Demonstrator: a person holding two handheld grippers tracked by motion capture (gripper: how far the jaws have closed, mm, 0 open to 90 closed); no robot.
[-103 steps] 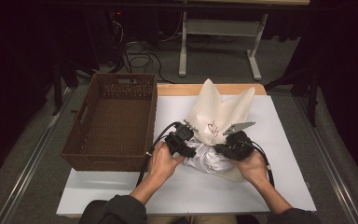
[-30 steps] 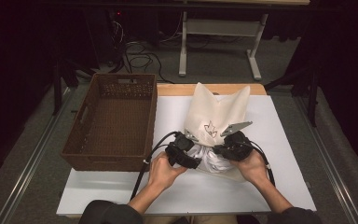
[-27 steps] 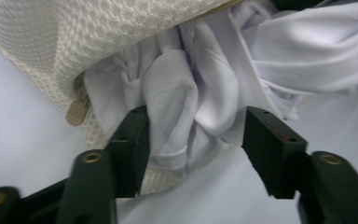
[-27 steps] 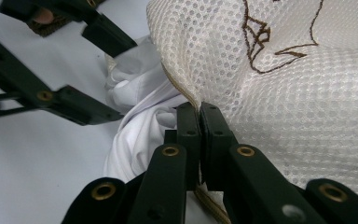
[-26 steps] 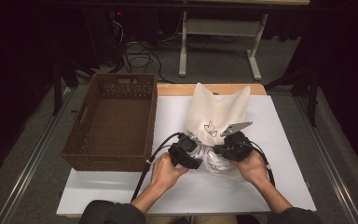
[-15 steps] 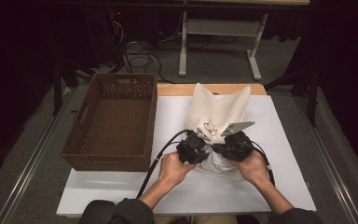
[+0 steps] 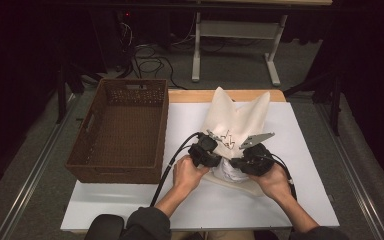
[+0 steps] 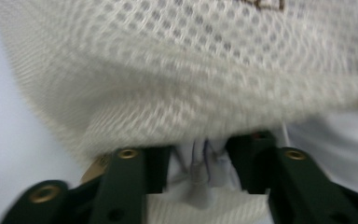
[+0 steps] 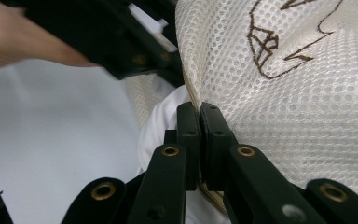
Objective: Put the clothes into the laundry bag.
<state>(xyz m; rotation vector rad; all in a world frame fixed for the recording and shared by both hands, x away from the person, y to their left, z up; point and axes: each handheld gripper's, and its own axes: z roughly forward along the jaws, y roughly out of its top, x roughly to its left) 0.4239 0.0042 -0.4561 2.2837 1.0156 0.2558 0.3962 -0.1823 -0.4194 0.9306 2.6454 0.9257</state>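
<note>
Right gripper view: right hand-held gripper (image 9: 199, 114) jaws pressed together on mesh bag (image 9: 307, 93) edge | left gripper view: left hand-held gripper (image 8: 200, 158) jaws part-open around white cloth (image 8: 200, 170) under bag | high view: bag (image 7: 235, 117) flat on worktop (image 7: 305, 150), cloth at its mouth | basket (image 7: 120, 130) beside, left.

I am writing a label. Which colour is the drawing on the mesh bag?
Brown line drawing on the cream mesh bag; the right gripper view shows it best.
</note>
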